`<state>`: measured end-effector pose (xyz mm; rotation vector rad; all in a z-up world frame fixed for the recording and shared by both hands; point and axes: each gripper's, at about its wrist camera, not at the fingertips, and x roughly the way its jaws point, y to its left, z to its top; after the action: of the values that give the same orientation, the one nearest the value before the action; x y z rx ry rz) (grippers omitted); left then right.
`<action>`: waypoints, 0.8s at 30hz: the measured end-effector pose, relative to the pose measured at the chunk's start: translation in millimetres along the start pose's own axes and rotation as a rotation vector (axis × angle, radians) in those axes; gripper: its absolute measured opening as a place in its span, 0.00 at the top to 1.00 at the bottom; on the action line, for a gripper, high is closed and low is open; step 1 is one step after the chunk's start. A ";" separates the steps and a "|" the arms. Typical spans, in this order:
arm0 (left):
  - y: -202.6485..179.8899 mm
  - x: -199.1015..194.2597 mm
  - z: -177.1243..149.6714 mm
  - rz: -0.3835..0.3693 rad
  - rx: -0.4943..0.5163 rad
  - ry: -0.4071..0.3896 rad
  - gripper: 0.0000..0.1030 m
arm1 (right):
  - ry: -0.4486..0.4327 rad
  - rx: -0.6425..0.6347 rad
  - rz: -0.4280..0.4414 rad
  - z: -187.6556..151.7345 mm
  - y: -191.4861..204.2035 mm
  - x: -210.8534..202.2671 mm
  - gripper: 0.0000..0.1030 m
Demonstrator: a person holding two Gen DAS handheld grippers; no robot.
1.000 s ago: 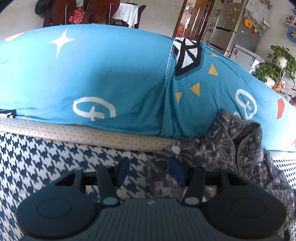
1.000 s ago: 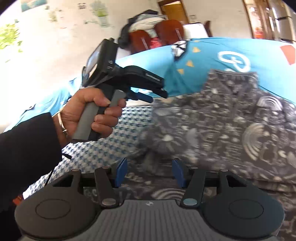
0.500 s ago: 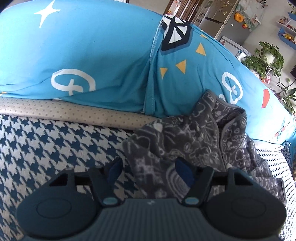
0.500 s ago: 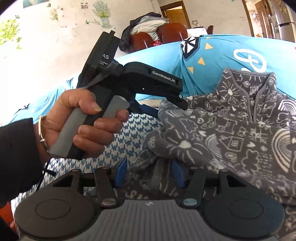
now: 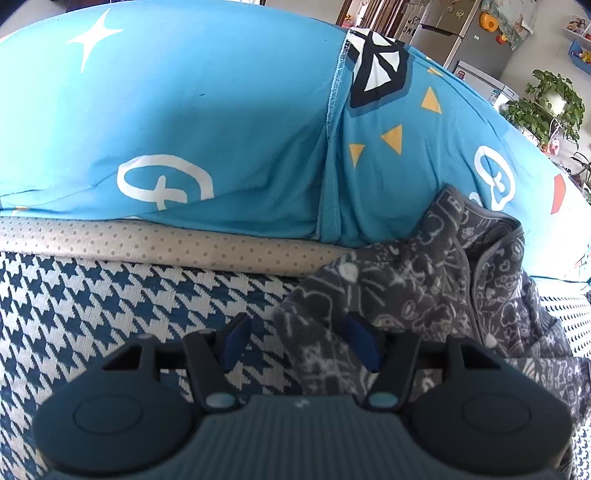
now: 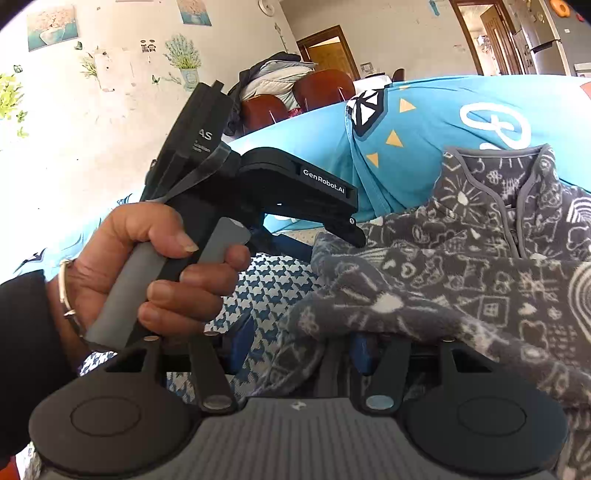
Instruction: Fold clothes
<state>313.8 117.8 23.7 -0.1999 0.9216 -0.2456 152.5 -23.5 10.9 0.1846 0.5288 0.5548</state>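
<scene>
Between the spread blue pads of the left gripper [image 5: 299,341], a bunched fold of the grey patterned fleece jacket [image 5: 436,295] is seen; the right-hand pad lies against the fabric, while the left-hand pad [image 5: 234,341] stands apart from it over the houndstooth cover [image 5: 110,306], so the jaws are parted and nothing is clamped. The jaws of the right gripper [image 6: 301,349] are likewise held apart, with a lower fold of the jacket [image 6: 461,280] draped across the gap and over the right-hand pad; no grasp is made.

From the right wrist view, the left gripper [image 6: 354,236] is shown as a black pistol-shaped body marked "GenRobot.AI", its tip set at the jacket's left edge. It is held by the left hand [image 6: 162,269], whose wrist carries a bangle [image 6: 64,288] below a dark sleeve.

The jacket is laid crumpled on the houndstooth cover [image 6: 273,284], toward its far right part, with the collar and grey-trimmed zip placket propped against a blue printed quilt [image 5: 221,122]. The quilt is piled along the cover's far edge, over a dotted beige strip [image 5: 166,243].

Behind the quilt [image 6: 443,107], brown chairs [image 6: 317,86], a refrigerator [image 5: 439,33] and a potted plant [image 5: 546,99] are visible.
</scene>
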 end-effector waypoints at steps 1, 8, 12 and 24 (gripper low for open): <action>-0.2 1.4 -0.2 0.000 0.005 0.005 0.44 | 0.007 -0.004 0.007 -0.3 0.2 2.4 0.48; 10.7 0.9 -2.4 -0.087 0.008 0.044 0.37 | 0.051 0.015 0.072 1.0 -8.7 11.9 0.76; 5.6 0.7 -4.3 -0.090 0.017 0.036 0.43 | 0.074 -0.029 0.134 -1.4 -2.8 15.4 0.78; -0.2 5.6 -1.9 -0.134 -0.024 0.056 0.46 | 0.070 -0.062 0.040 -8.2 3.1 9.3 0.72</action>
<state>315.5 115.8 18.4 -0.2786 0.9676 -0.3661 153.6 -15.6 0.9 0.1178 0.5761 0.6177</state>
